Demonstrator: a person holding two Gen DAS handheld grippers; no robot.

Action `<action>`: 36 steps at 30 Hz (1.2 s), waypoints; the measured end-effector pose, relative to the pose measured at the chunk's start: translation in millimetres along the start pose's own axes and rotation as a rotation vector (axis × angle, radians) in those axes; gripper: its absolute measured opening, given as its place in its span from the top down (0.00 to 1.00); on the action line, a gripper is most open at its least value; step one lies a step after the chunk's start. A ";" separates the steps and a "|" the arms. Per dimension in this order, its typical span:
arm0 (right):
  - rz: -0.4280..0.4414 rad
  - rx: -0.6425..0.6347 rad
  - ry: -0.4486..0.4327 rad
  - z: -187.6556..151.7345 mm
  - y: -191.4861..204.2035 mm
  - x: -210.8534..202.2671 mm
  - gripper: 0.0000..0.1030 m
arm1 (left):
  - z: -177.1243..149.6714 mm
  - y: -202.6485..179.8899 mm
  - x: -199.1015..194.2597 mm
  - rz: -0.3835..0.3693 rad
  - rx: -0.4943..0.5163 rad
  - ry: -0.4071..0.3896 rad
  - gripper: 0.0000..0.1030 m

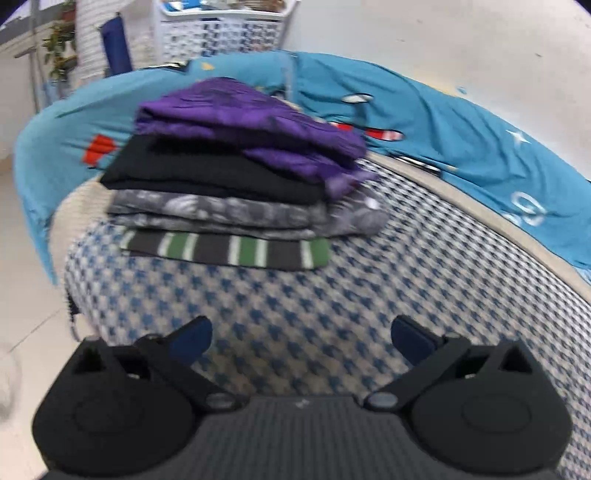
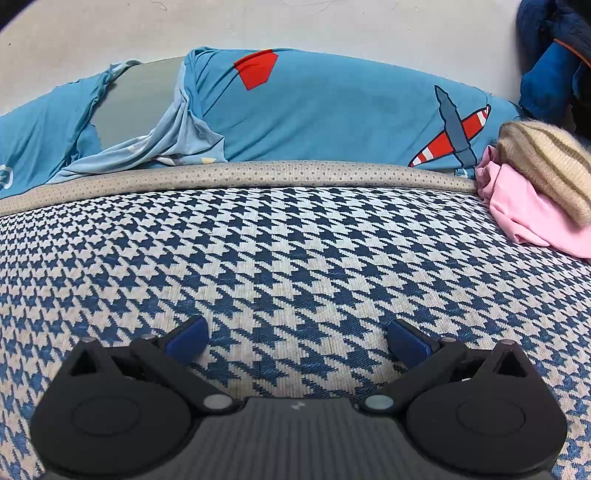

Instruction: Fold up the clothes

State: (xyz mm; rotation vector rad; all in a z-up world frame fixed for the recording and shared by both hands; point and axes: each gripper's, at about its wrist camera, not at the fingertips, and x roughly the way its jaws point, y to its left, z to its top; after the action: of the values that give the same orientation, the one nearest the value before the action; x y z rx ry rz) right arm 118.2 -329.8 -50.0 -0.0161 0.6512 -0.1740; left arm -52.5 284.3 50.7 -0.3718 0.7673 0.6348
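Left wrist view: the left claw (image 1: 301, 338) stands wide apart, its blue-padded fingers (image 1: 192, 338) gripping nothing, hovering above the blue-and-white houndstooth woven mattress surface (image 1: 332, 314). Ahead of it sits a stack of folded clothes (image 1: 236, 177) resting on that surface — a purple folded garment (image 1: 243, 118) on top, a black folded garment (image 1: 207, 170) under it, then a grey patterned folded garment (image 1: 236, 216), and a green, grey and white striped folded garment (image 1: 229, 251) at the bottom. Behind the stack lies a teal bedsheet printed with red-and-white aeroplanes (image 1: 443, 122), bunched along a white wall (image 1: 443, 40). At the upper left a white plastic laundry basket (image 1: 221, 26) stands beside a potted green plant (image 1: 59, 48); pale floor tiles (image 1: 26, 258) show at the left. This view is somewhat blurred

Right wrist view: the right claw (image 2: 297, 338) is likewise spread wide and empty, low over the houndstooth surface. A beige dotted mattress edge band (image 2: 295, 171) runs across, with the teal sheet beyond. At the right edge a crumpled pink garment (image 2: 524, 210) lies on the surface with a fuzzy beige striped knit garment (image 2: 546, 162) on top of it — both unfolded. A dark blue jacket (image 2: 554, 55) hangs in the upper right corner
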 end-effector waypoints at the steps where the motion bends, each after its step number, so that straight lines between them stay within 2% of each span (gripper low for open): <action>1: 0.000 0.000 0.000 0.0 0.2 0.0 0.00 | 0.8 3.7 0.8 0.010 -0.003 0.000 0.00; 10: 0.000 0.000 0.000 0.1 -0.2 0.0 0.00 | 3.7 22.2 12.6 0.066 -0.017 0.035 0.00; 26: 0.001 -0.001 -0.002 0.0 -0.1 0.6 0.00 | -0.4 13.5 35.5 0.052 0.049 0.163 0.00; 36: 0.001 -0.002 -0.002 0.0 -0.4 0.4 0.00 | -5.3 -13.9 26.6 0.023 0.145 0.126 0.00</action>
State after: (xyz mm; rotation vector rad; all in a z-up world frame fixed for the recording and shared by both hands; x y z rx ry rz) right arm 118.5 -330.2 -50.2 -0.0173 0.6496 -0.1721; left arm -31.6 281.5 28.7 -0.2719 0.9337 0.5776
